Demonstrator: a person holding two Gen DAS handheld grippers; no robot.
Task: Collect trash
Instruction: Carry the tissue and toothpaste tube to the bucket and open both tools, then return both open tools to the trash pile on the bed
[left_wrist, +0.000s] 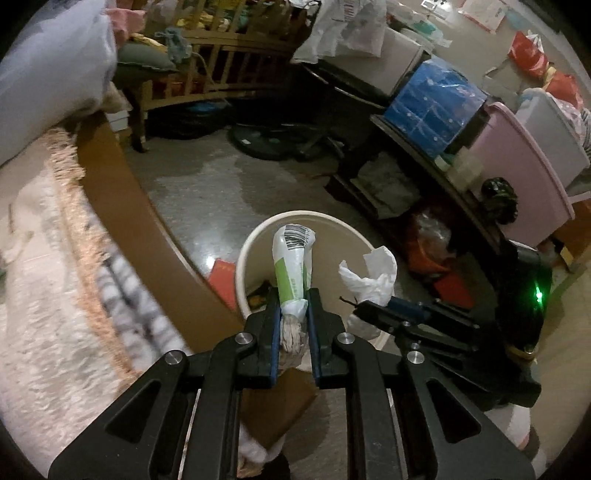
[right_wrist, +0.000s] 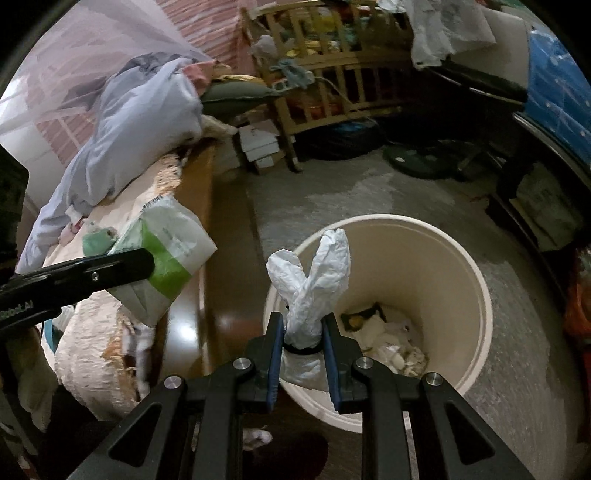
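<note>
the floor (right_wrist: 369, 199) is grey, mottled concrete with a glossy patch under dim, warm light. a wooden crib (right_wrist: 332, 74) heaped with clothes stands against the far side, beside a pink brick-patterned wall (right_wrist: 207, 22) and a bed with a wooden frame (left_wrist: 122, 192) and fringed blanket (left_wrist: 44, 258). a dark shelf (left_wrist: 424, 155) along the other side carries a blue box (left_wrist: 436, 107) and a pink bin (left_wrist: 517, 162).

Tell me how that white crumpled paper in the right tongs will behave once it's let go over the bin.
The crumpled paper looks light and limp, so it would probably drop slowly. Its loose flaps might catch the right tongs. It hangs near the bin rim, so it could land outside.
</note>
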